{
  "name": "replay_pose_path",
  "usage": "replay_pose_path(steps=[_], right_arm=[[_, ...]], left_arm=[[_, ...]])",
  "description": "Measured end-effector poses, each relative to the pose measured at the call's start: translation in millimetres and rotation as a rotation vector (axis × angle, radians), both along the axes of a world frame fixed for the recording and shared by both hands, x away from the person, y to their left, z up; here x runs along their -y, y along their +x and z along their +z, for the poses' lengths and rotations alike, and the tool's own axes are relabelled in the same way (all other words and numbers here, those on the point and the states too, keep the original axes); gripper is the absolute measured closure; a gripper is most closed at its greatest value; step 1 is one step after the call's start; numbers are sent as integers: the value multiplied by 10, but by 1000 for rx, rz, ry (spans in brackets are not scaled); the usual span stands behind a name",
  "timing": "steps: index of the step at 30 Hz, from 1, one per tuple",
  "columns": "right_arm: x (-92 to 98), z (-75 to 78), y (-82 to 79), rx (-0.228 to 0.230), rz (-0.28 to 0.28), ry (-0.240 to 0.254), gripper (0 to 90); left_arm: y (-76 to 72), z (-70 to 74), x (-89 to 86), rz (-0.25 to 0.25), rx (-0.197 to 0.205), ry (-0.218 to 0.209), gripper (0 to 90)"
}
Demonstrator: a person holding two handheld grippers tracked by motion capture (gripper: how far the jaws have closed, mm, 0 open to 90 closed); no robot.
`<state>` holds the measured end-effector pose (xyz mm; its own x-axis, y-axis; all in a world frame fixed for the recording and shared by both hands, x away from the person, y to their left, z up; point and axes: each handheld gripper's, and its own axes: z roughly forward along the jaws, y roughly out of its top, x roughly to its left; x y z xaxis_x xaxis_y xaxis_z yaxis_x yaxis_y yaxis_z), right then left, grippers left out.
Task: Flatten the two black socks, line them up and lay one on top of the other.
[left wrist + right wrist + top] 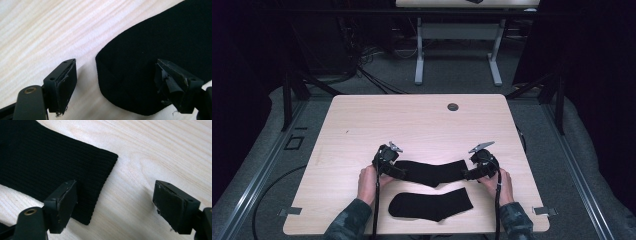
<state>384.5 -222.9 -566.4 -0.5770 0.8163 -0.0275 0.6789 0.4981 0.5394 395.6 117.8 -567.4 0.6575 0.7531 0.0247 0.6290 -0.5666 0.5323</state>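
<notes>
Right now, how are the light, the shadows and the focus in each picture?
High view: the table is evenly lit, the room around it is dark, and the black socks show no texture. Left gripper view: the wood is washed out at the upper left; the sock toe is a flat black mass. Right gripper view: sharp, the cuff ribs show, and soft shadows lie beside the jaws.

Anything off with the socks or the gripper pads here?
Pads look worn: the left gripper has a torn, peeling pad on one jaw, with frayed edges. Both socks, far sock and near sock, lie flat, undamaged.
</notes>
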Motion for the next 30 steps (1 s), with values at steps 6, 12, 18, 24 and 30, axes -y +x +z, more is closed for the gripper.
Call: replay_pose_path(steps=[6,12,18,24,30], right_arm=[[3,-4,19,-9,6,1,168],[6,-6,23,-7,15,-1,161],[6,-12,11,-6,20,3,159],[10,-15,-1,-14,23,9,157],[40,-24,-31,-18,26,17,151]], left_arm=[[-93,-3,-25,-6,-6,-2,190],[-175,-2,-24,-16,-3,-2,190],[-233,-6,-34,-16,0,-5,190],[-270,-7,-39,-21,-2,-8,190],[-294,-12,-47,-24,-3,-15,190]])
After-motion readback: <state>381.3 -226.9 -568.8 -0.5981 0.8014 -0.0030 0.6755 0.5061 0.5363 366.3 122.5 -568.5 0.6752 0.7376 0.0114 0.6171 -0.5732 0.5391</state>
